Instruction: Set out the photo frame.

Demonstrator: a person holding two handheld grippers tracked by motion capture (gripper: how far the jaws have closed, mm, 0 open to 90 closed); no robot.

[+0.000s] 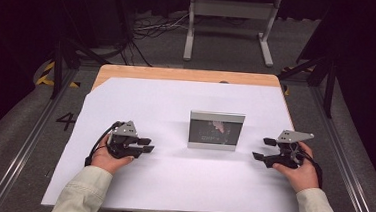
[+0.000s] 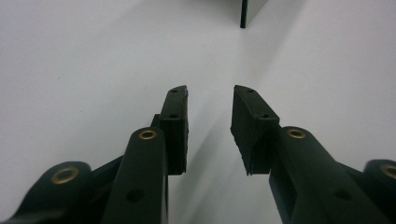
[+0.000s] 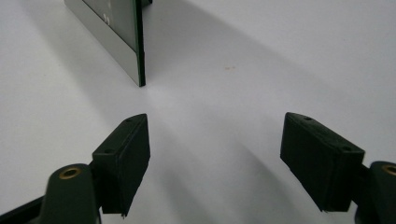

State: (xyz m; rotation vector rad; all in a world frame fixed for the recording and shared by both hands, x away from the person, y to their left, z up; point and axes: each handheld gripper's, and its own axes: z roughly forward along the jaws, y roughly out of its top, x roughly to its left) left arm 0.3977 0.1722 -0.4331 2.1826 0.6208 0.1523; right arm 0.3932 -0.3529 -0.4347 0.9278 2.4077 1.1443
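Note:
A picture frame [image 1: 216, 131] with a silver border and a dark picture stands upright in the middle of the white sheet [image 1: 171, 180]. My left gripper [image 1: 146, 145] rests on the sheet to the frame's left, pointing toward it, jaws apart with nothing between them. In the left gripper view the gripper [image 2: 210, 91] shows a gap over bare paper, with the frame's edge [image 2: 243, 14] far ahead. My right gripper [image 1: 264, 148] sits to the frame's right, jaws wide apart and empty. In the right gripper view the gripper [image 3: 217, 122] faces the frame's corner [image 3: 126, 42].
The white sheet covers most of a wooden table [image 1: 188, 75]. Beyond the table stands a grey metal stand [image 1: 229, 23] with cables on the floor. Dark rails [image 1: 58, 72] flank the table on both sides.

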